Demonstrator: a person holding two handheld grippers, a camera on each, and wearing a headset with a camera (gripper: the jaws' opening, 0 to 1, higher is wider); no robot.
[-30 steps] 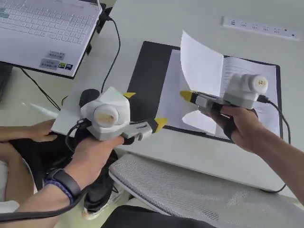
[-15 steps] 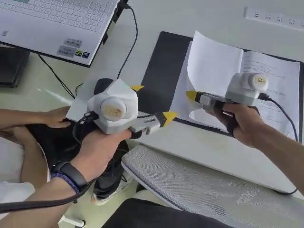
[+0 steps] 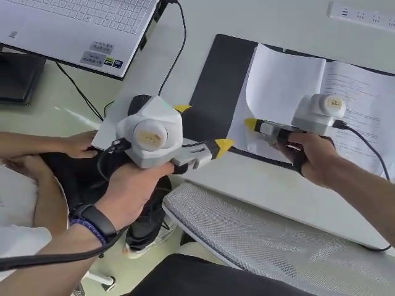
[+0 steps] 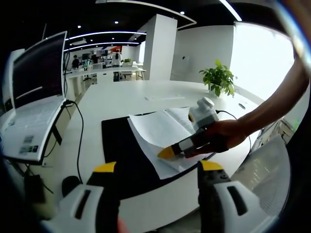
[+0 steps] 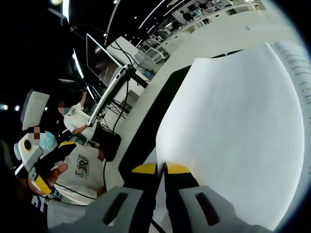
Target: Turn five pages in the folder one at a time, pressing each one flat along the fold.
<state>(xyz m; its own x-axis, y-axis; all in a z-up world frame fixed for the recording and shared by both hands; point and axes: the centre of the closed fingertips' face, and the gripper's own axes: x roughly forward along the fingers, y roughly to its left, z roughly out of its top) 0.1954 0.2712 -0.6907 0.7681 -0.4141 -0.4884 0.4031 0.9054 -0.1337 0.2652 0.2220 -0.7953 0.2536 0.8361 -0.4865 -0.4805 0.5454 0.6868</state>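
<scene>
Right gripper (image 5: 163, 168): jaws pinched shut on the bottom edge of one raised page (image 5: 233, 121), plain in the right gripper view.
Left gripper (image 4: 158, 167): two yellow-tipped jaws wide apart, nothing between them, near the bench's (image 3: 247, 182) front edge.
Folder (image 3: 210, 80): one, black, lying open on the bench; page standing up, probably near the fold.
Left gripper view alone: one potted plant (image 4: 218, 80).
Head view alone: one power strip (image 3: 361, 15).
Laptop (image 3: 80, 24): one, far left.
</scene>
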